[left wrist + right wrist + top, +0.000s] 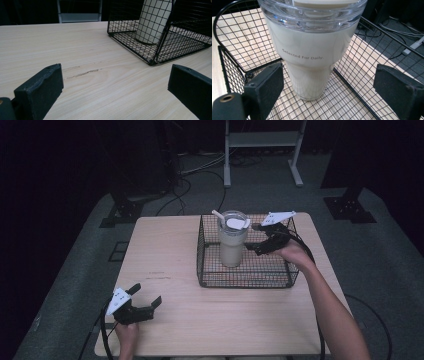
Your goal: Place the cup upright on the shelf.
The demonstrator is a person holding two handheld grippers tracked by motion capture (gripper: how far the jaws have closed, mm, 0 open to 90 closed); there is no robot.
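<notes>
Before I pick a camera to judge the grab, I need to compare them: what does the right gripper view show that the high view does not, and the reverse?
The right gripper view alone shows the line "Selected For Daily." printed on the cup, with the open jaws on either side of it and apart from it. The high view alone shows the straw, the left gripper open over the table, and the person's arms. Both show the cup standing upright in the wire basket.

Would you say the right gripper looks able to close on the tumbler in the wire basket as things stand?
Probably yes. The right gripper is open inside the wire basket, its jaws facing the upright tumbler with nothing between them. The basket's top is open and the gap looks wider than the tumbler's lower body.
</notes>
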